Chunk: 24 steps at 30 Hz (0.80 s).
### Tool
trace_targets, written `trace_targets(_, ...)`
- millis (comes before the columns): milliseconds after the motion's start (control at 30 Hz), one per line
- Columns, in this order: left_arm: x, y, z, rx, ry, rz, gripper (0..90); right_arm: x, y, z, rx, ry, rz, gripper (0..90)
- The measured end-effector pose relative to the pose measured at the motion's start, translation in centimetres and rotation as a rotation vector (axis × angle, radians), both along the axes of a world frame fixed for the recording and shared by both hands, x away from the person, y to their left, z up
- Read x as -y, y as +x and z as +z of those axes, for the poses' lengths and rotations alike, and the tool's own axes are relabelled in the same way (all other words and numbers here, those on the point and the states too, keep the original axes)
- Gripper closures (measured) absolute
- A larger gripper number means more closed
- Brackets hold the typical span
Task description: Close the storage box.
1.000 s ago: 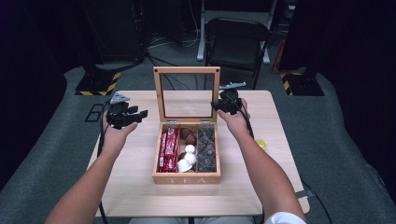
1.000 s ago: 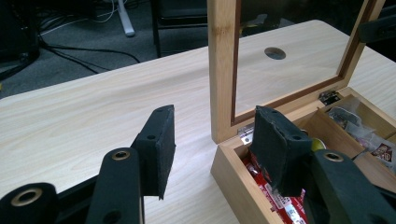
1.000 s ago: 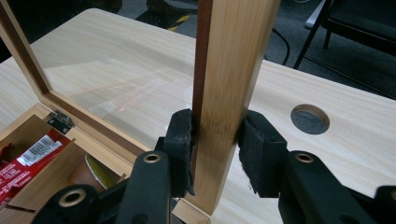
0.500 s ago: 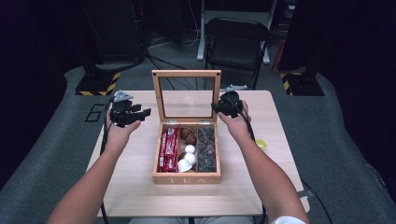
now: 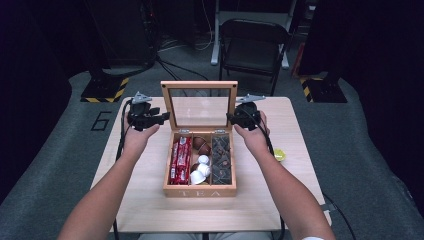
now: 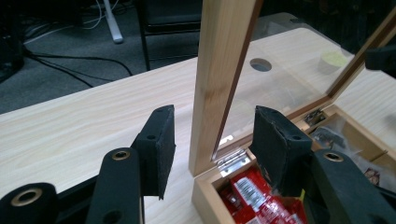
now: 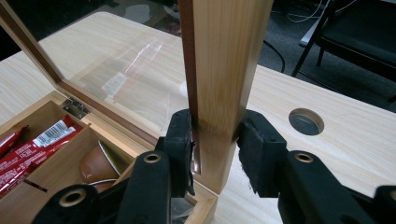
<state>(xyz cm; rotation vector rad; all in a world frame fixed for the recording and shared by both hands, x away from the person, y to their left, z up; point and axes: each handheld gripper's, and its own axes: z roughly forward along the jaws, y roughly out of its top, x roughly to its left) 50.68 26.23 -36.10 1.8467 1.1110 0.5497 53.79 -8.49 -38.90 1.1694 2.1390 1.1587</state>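
R gripper (image 7: 215,154) clamps the lid (image 7: 224,70) frame's edge, L gripper (image 6: 212,144) straddles the other edge w/ jaws apart, untouching: lopsided pull risks twisting hinges or lid slamming on box (image 5: 200,189).

A: Which surface bears the items?

B: A light wooden table (image 5: 150,200) with a pale grain, standing on grey carpeted floor (image 5: 55,165). A round hole (image 7: 306,121) is cut through the top near its far edge.

A: What rests directly on it?

B: A wooden tea box (image 5: 200,191), at the centre, its glass-paned lid (image 5: 200,85) upright at the far side. A small yellow-green object (image 5: 279,155) lies near the table's right edge, well apart from the box; what it is cannot be told.

A: And beyond the table?

B: A dark folding chair (image 5: 252,45) stands on the floor.
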Motion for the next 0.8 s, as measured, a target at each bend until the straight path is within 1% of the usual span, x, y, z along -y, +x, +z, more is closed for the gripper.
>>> trace_targets(100,0.3,0.2,0.3,0.002,-0.002,-0.007,49.3,0.0,-0.3,0.0,0.003,-0.007,0.000,65.0)
trace_targets(333,0.8,0.7,0.8,0.012,-0.012,-0.009,51.1,0.0,-0.6,0.0,0.007,0.000,0.000,64.8)
trace_targets(367,0.8,0.7,0.8,0.012,-0.012,-0.009,51.9,0.0,-0.6,0.0,0.007,0.000,0.000,64.8)
trace_targets(400,1.0,0.7,0.9,0.023,-0.027,-0.006,52.4,0.0,-0.7,-0.1,0.011,0.001,0.002,64.8)
trace_targets(533,1.2,0.7,1.1,0.035,-0.022,-0.017,57.2,0.0,-0.9,-0.1,0.018,-0.004,0.005,64.7)
trace_targets(567,1.3,0.7,1.2,0.034,-0.017,-0.023,57.7,0.0,-1.0,-0.1,0.018,-0.005,0.006,64.7)
trace_targets(600,1.3,0.7,1.2,0.037,0.002,-0.026,57.6,0.0,-1.1,-0.1,0.015,-0.001,0.002,64.7)
trace_targets(633,1.3,0.7,1.2,0.037,0.002,-0.026,57.7,0.0,-1.1,-0.2,0.015,0.003,-0.002,64.6)
trace_targets(700,1.5,0.5,1.3,0.050,0.029,-0.027,59.0,0.0,-1.1,-0.2,0.021,0.005,0.000,64.6)
trace_targets(800,1.3,0.3,1.3,0.056,0.036,-0.027,62.7,0.1,-1.1,-0.2,0.023,0.003,0.003,64.5)
